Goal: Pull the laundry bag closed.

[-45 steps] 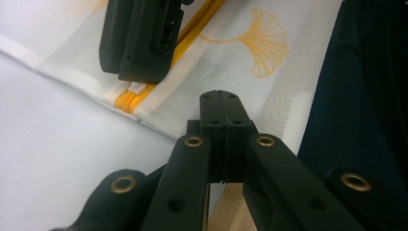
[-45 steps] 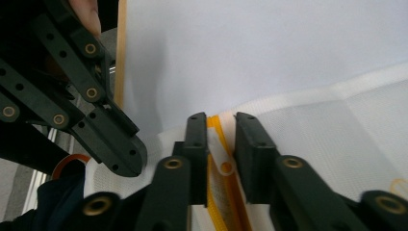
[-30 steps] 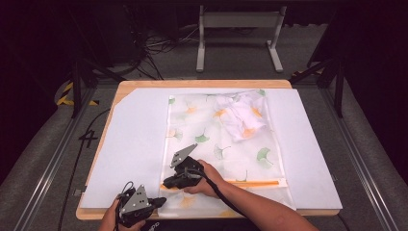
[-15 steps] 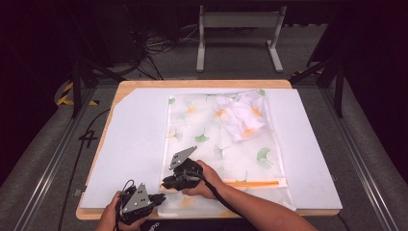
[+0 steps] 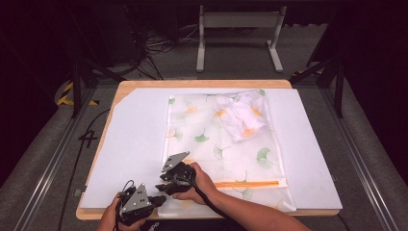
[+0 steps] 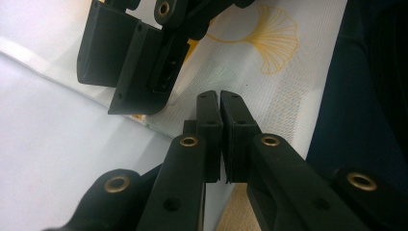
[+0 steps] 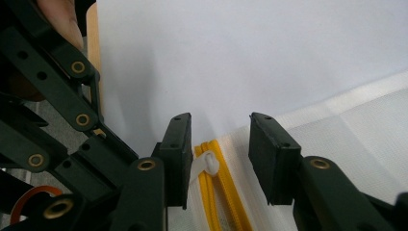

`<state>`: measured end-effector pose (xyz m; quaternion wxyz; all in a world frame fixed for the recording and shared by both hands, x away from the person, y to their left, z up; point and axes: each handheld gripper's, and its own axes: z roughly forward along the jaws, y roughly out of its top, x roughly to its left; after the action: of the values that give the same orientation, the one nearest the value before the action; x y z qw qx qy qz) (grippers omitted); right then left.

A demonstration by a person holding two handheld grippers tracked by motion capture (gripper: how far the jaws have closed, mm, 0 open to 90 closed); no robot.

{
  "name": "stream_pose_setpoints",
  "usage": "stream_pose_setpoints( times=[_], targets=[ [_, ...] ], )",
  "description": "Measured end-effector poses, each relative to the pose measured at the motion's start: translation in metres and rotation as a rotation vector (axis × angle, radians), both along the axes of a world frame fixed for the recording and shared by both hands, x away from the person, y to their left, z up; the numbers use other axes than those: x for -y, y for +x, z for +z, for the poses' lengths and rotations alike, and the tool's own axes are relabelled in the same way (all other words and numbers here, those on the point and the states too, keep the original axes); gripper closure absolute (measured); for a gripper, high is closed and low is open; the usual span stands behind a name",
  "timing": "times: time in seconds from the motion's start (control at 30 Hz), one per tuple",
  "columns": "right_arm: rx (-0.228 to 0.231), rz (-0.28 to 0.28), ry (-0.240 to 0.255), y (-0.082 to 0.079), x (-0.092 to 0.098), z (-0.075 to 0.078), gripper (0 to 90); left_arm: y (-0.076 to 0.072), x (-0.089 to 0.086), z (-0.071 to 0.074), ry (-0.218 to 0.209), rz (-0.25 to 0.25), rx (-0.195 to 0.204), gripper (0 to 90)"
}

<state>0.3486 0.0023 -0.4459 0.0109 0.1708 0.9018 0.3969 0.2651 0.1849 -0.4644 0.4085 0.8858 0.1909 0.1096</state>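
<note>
White sheeting covers your table, and the mesh laundry bag lies flat on it. Your left claw pinches the bag's near corner, jaws closed. Your right claw has just been opening, its jaws straddling the white zipper pull without pressing it.

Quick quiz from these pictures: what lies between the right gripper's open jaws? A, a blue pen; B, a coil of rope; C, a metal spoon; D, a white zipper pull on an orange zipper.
D: in the right gripper view the right gripper has its jaws apart, with the white zipper pull on the orange zipper of the mesh bag between them.
</note>
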Motion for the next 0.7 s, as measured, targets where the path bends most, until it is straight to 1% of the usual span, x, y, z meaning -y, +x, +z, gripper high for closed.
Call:
stream_pose_setpoints(
  times=[0.03,0.07,0.13,0.2,0.23,0.3,0.33,0.4,0.43,0.47,0.6,0.67,0.7],
  targets=[
    [0.005,0.001,-0.006,-0.001,-0.001,0.001,61.7,0.000,0.000,0.000,0.000,0.000,-0.001,87.5],
    [0.020,0.005,-0.013,-0.002,-0.001,0.001,62.7,0.000,0.000,0.000,0.002,0.001,0.003,87.5],
    [0.037,0.019,-0.031,-0.003,0.000,0.002,67.6,0.000,0.000,0.000,0.001,0.001,0.002,87.5],
    [0.029,0.025,-0.033,-0.004,0.003,0.003,71.8,0.000,0.000,0.000,-0.001,0.002,0.001,87.5],
    [0.029,0.025,-0.033,-0.004,0.003,0.003,71.8,0.000,0.000,0.000,-0.001,0.002,0.001,87.5],
    [0.020,0.040,-0.030,-0.004,0.009,0.004,76.3,0.000,0.000,0.000,-0.002,0.002,0.001,87.5],
    [0.008,0.048,-0.024,-0.003,0.011,0.004,79.5,0.000,0.000,0.000,-0.002,0.003,0.001,87.5],
    [0.015,0.043,-0.032,-0.001,0.015,0.004,80.7,0.000,-0.001,0.000,-0.005,0.003,-0.005,87.5],
    [0.006,0.041,-0.028,0.001,0.017,0.004,84.6,0.000,-0.001,0.000,-0.005,0.003,-0.006,87.5],
    [0.006,0.045,-0.027,0.002,0.019,0.003,86.4,0.000,-0.001,0.000,-0.006,0.003,-0.007,87.5],
    [0.007,0.047,-0.034,0.005,0.020,0.001,87.0,0.000,0.000,0.000,-0.006,0.003,-0.008,87.5],
    [0.011,0.053,-0.020,0.004,0.019,0.001,84.8,0.001,-0.001,0.000,-0.008,0.003,-0.010,87.5],
    [0.022,0.054,-0.023,0.003,0.018,0.001,82.9,0.001,-0.001,0.000,-0.008,0.003,-0.010,87.5]
  ],
)
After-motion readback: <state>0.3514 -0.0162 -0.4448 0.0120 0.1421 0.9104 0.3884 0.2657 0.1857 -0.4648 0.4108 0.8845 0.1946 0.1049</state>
